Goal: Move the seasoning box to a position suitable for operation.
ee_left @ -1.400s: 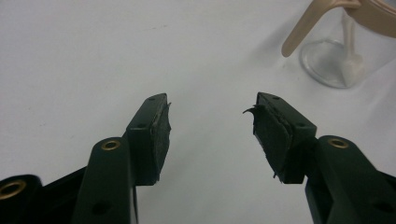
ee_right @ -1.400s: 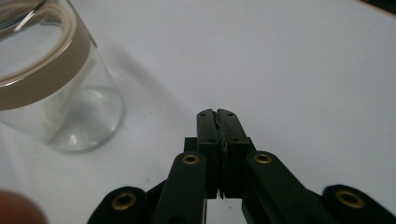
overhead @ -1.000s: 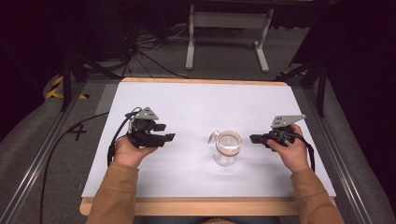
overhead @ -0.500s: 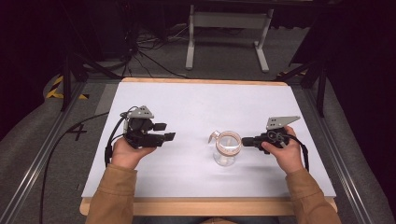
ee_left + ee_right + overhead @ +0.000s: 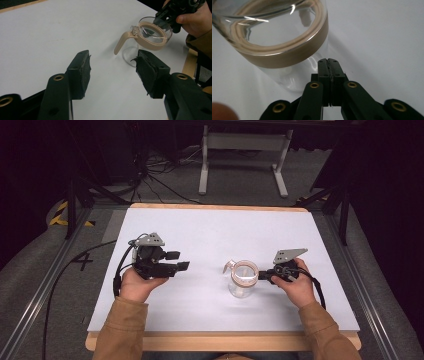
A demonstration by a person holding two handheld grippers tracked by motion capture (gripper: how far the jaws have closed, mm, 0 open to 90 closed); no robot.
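1. The step in hand looks like an approach: the right gripper, its jaws pressed fully together with nothing between them, sits just beside the clear glass jug with a tan plastic collar and handle, which stands upright right of centre on the white tabletop.
2. In the right gripper view the closed tips point at the jug's glass wall just under the collar; whether they touch it is hard to tell.
3. The left gripper hovers well apart to the left, jaws wide and empty, aimed toward the jug's handle.
4. Next, I judge, either the closed tips nudge the jug or the jaws must open to take the rim.
5. The jug's base is blurred through the glass, and the gripper views crop it.
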